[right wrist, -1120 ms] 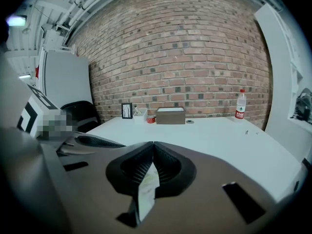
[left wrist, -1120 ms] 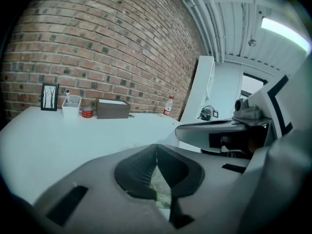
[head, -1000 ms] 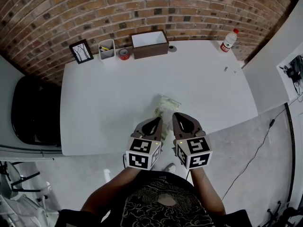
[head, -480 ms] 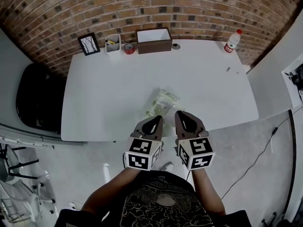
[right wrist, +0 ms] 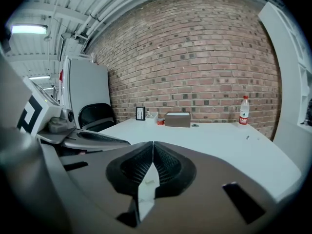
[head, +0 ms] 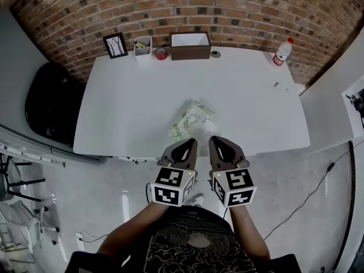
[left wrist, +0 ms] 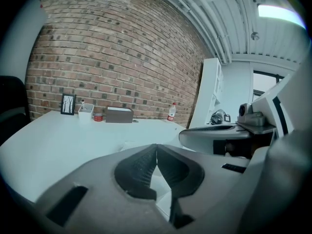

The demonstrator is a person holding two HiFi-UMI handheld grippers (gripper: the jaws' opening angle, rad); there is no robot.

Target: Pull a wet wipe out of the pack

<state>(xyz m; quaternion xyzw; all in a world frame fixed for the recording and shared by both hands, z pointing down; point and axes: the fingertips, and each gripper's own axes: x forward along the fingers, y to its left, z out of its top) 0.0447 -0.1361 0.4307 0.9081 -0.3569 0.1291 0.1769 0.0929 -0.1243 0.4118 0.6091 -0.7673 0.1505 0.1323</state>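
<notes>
Looking down from the head view, the wet wipe pack (head: 190, 121) lies crumpled on the white table (head: 131, 107) near its front edge. It is just ahead of my left gripper (head: 185, 145) and right gripper (head: 218, 142), and neither touches it. In the left gripper view my jaws are pressed together on nothing. The right gripper view shows the same: jaws closed and empty. I judge nothing is done yet, so steadying the pack and pulling out a wipe both remain.

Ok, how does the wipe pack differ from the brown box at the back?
The wipe pack is pale, low and crumpled; the brown box is dark, rigid and open-topped. The pack lies askew near the front edge of the white table; the box stands square at the far edge. Both rest on it, untouched by the shut left gripper and right gripper.
</notes>
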